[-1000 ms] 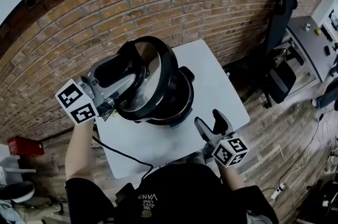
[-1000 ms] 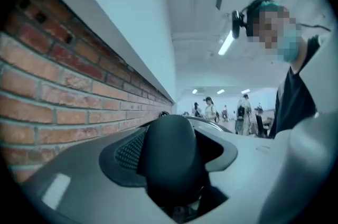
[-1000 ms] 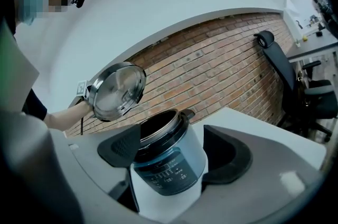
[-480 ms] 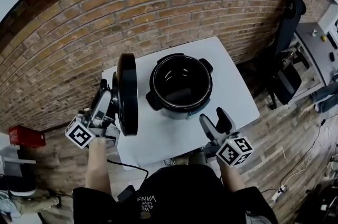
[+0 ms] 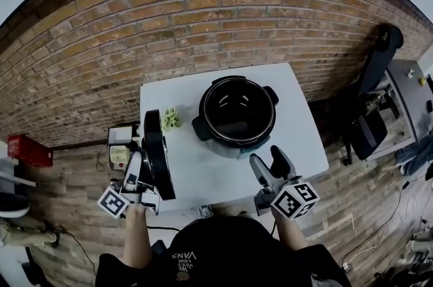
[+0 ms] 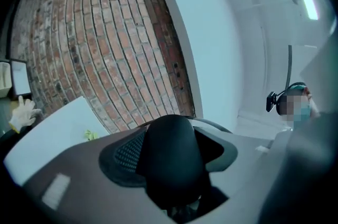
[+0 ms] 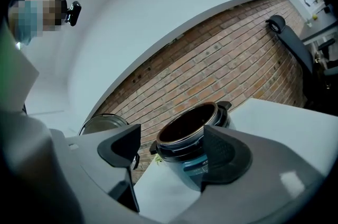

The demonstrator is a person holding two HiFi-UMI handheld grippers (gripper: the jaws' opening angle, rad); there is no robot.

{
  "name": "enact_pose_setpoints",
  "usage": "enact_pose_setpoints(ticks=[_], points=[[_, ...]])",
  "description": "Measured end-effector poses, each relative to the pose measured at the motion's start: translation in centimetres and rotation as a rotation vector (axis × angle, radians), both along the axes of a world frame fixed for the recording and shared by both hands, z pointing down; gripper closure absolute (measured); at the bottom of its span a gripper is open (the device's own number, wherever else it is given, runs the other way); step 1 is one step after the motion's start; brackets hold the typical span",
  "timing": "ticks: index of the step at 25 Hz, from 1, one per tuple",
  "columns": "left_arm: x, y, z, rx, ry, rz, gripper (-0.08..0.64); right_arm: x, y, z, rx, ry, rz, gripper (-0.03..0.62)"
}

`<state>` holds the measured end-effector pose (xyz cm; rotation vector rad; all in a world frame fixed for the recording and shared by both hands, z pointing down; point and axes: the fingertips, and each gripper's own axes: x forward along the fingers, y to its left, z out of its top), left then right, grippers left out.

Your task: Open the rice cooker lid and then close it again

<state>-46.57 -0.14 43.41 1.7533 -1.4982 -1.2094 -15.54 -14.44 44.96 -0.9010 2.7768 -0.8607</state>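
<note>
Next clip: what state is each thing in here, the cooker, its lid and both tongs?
rice cooker: open, pot uncovered, upright on the table.
lid: off the cooker, held on edge at the table's left side.
left tongs: shut on the lid's black knob.
right tongs: open, empty, facing the rice cooker.

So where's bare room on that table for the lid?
Free: front strip of the white table, between the black rice cooker and the right gripper; also its right side. Crowded: left side, with black round lid in the left gripper, small green object.
</note>
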Motion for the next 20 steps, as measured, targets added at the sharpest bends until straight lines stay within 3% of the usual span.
enact_pose_setpoints(ticks=[7,20], points=[[3.5,3.6,0.5,0.040,0.055,-0.128,0.282,0.8,-0.1,-0.7,0.017,0.026,-0.130,0.229],[11.7,8.4,2.3,0.000,0.080,-0.258,0.282,4.1,2.2,1.0,-0.011,0.068,-0.330,0.230]])
